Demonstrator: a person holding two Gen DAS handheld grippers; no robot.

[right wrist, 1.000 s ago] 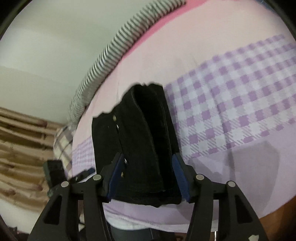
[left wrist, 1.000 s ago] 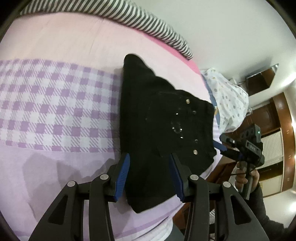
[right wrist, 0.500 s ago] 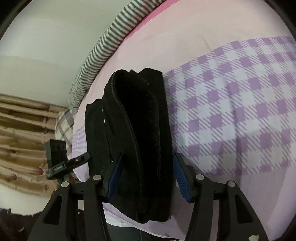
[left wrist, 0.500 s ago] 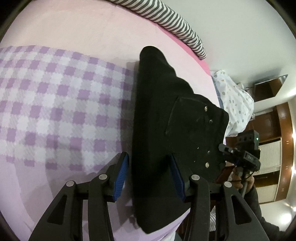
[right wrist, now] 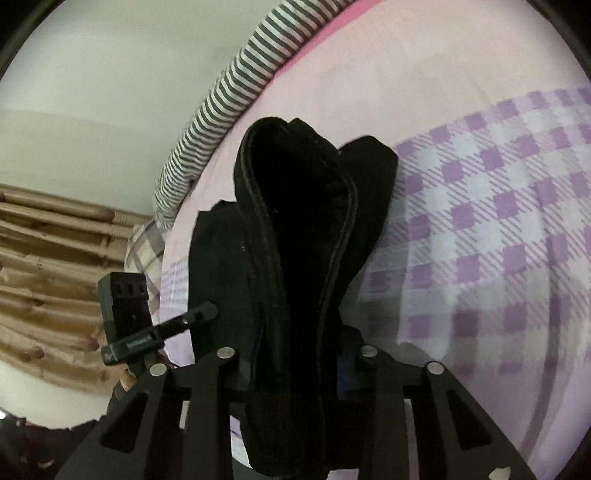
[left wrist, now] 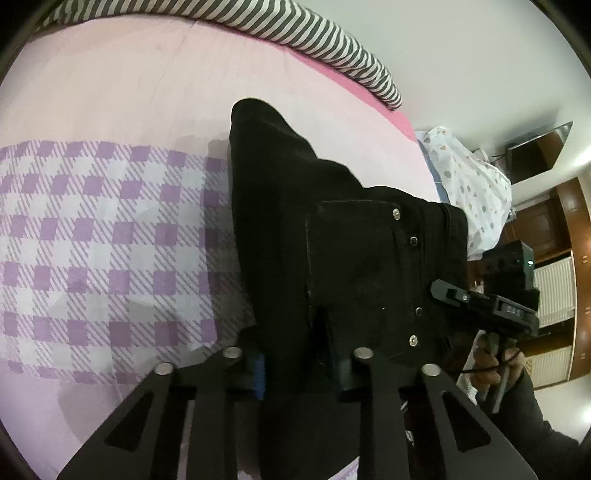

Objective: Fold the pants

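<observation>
The black pants (left wrist: 332, 236) lie folded into a thick bundle on the pink and purple-checked bed sheet (left wrist: 110, 240), near the bed's front edge. My left gripper (left wrist: 299, 365) is shut on the near edge of the bundle, by the pocket with metal studs. My right gripper (right wrist: 299, 365) is shut on the other end of the pants (right wrist: 303, 229), where the stacked folded layers show. Each gripper also shows in the other's view: the right one (left wrist: 491, 306) beside the waistband, the left one (right wrist: 159, 328) at the bundle's left.
A striped pillow (left wrist: 295, 33) lies along the far edge of the bed. A white dotted cloth (left wrist: 469, 184) lies to the right, with dark wooden furniture (left wrist: 546, 221) behind it. Tan curtains (right wrist: 48, 266) hang at the left in the right wrist view.
Both grippers have moved in onto the folded pants and closed on them. A second ago both were open with the bundle between their fingers.
</observation>
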